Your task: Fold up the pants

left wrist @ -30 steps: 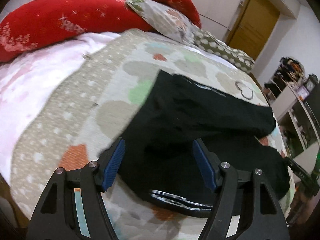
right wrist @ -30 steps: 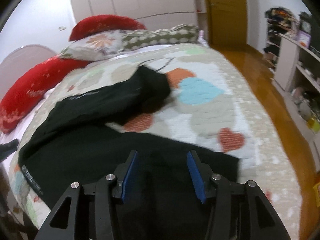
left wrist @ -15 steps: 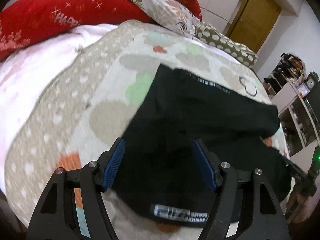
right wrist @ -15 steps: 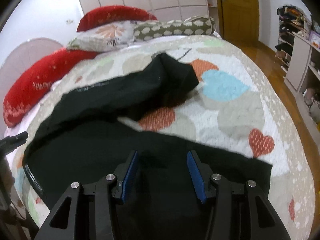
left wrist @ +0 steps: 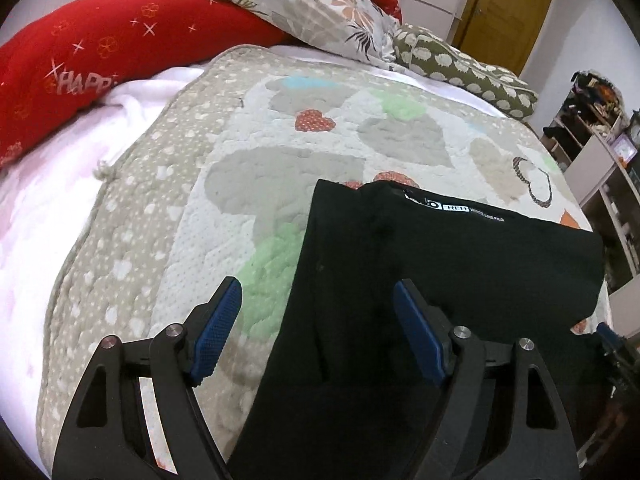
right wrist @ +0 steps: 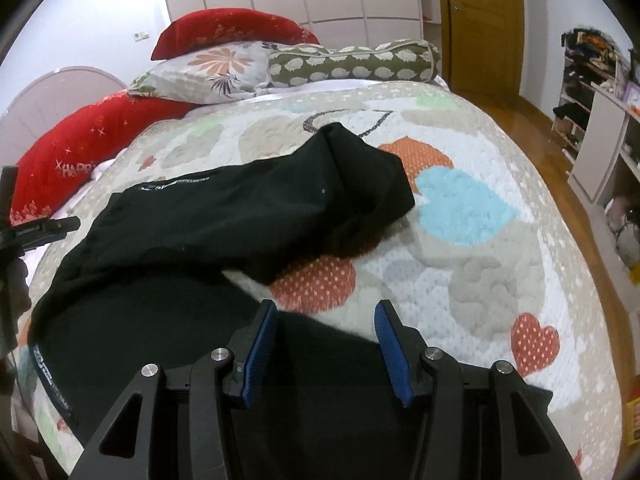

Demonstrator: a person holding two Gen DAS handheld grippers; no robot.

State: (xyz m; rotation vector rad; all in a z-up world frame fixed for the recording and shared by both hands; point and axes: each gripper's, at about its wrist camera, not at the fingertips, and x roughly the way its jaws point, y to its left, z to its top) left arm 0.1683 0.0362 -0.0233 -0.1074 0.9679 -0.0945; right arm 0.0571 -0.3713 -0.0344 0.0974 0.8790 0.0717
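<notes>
Black pants [left wrist: 420,264] lie spread on the heart-patterned quilt [left wrist: 248,152]. One leg [right wrist: 256,208] runs across the bed with its end bunched up. The other leg [right wrist: 160,344] lies nearer me. White lettering marks the fabric's far edge [left wrist: 456,209]. My left gripper [left wrist: 316,300] is open and empty, hovering over the left edge of the pants. My right gripper [right wrist: 324,320] is open and empty, above the near leg's edge. The left gripper also shows at the left edge of the right wrist view [right wrist: 36,232].
Red pillows [left wrist: 100,48], a floral pillow [right wrist: 216,68] and a green bolster [right wrist: 352,62] line the head of the bed. A white sheet [left wrist: 52,184] shows left of the quilt. Shelves [right wrist: 600,120], a wooden door [right wrist: 484,20] and wood floor [right wrist: 532,128] lie to the right.
Both grippers moved forward and lower over the bed. The pants now lie flatter, and the far leg's end looks more bunched. Both jaws stayed open.
</notes>
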